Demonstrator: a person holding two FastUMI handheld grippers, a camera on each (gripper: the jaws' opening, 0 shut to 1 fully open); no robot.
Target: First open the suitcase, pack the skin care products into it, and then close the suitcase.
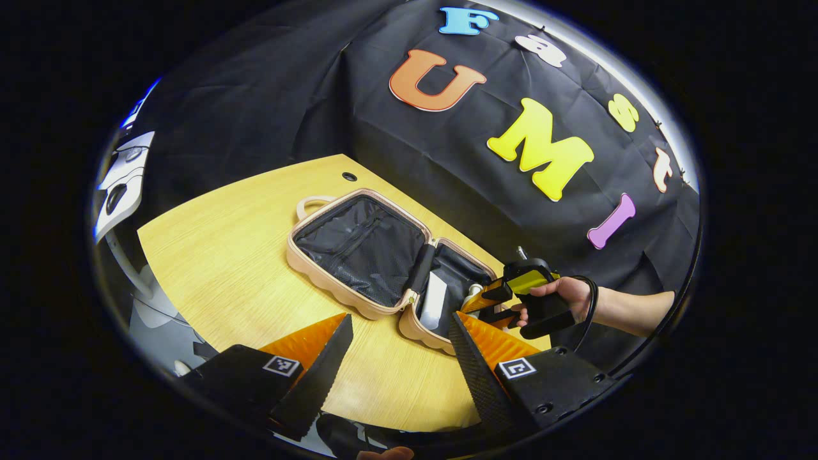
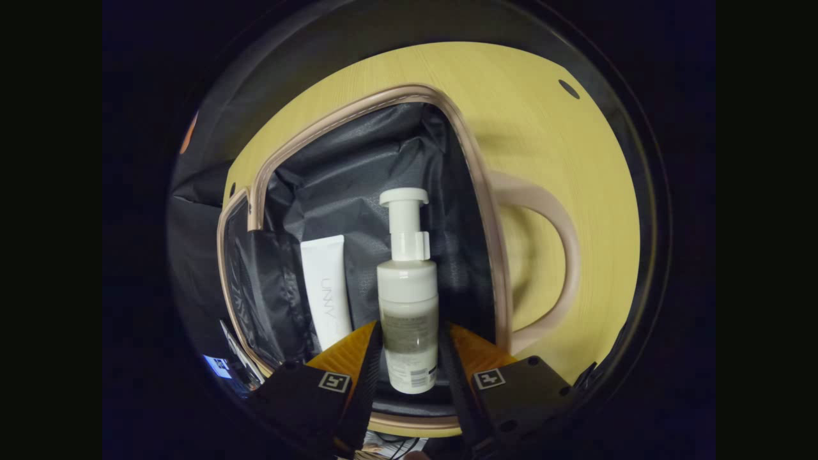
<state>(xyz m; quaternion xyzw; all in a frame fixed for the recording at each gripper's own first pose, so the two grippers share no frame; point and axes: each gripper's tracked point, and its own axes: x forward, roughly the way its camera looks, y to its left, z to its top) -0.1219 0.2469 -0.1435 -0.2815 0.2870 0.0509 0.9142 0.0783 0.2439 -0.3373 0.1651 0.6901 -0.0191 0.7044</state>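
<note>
Black cloth backs a yellow wooden table (image 1: 223,268) on which the suitcase (image 1: 358,255) lies open. Inside the suitcase, a white tube (image 2: 326,297) lies flat on the dark lining. Just beside the tube, the right gripper (image 2: 409,358) clamps a white pump bottle (image 2: 408,300) between both fingers. Near the suitcase's front edge, the left gripper (image 1: 399,348) hangs with jaws spread, holding nothing.

Partly hidden: right gripper (image 1: 492,305) fingers are dipping behind the suitcase (image 1: 332,291) rim, the tube (image 2: 327,300) foot is sitting behind a finger (image 2: 365,377), and the bottle (image 2: 409,319) sides are being covered by both fingers.
</note>
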